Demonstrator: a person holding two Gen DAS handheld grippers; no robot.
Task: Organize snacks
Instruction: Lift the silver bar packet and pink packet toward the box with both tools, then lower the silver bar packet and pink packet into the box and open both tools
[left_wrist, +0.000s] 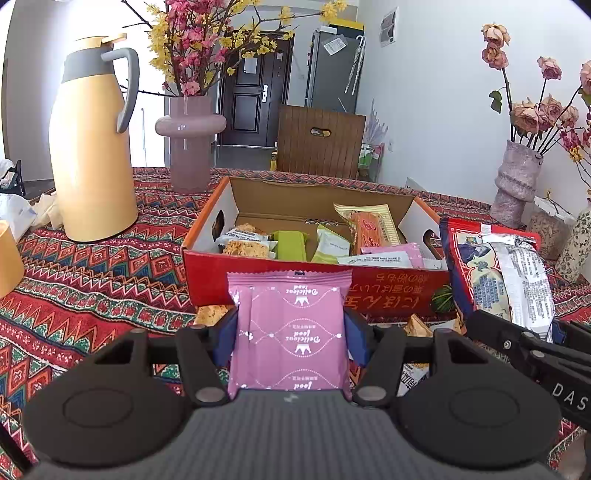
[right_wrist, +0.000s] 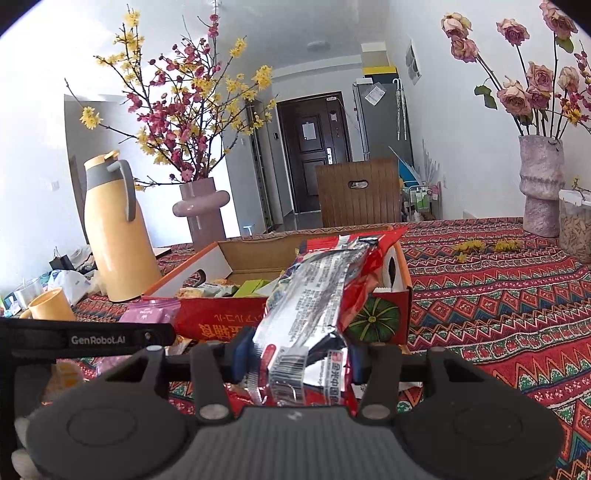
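L gripper (left_wrist: 291, 336): clamped on pink snack pkt (left_wrist: 290, 325)
R gripper (right_wrist: 297, 354): clamped on red/silver bag (right_wrist: 317, 306)
Box (left_wrist: 317, 273): red, w/ snacks, just ahead

I am in a home: a patterned cloth covers the desk (left_wrist: 92, 266), with flower vases (left_wrist: 190, 144), a thermos jug (left_wrist: 92, 147), a wooden chair (right_wrist: 358, 192) and an entrance door (right_wrist: 314, 147) beyond.

The left gripper (left_wrist: 291, 328) points slightly downward, its blue-padded fingers (left_wrist: 225, 332) clamped on a packet. The right gripper (right_wrist: 297, 356) sits just beside it, likewise clamped.
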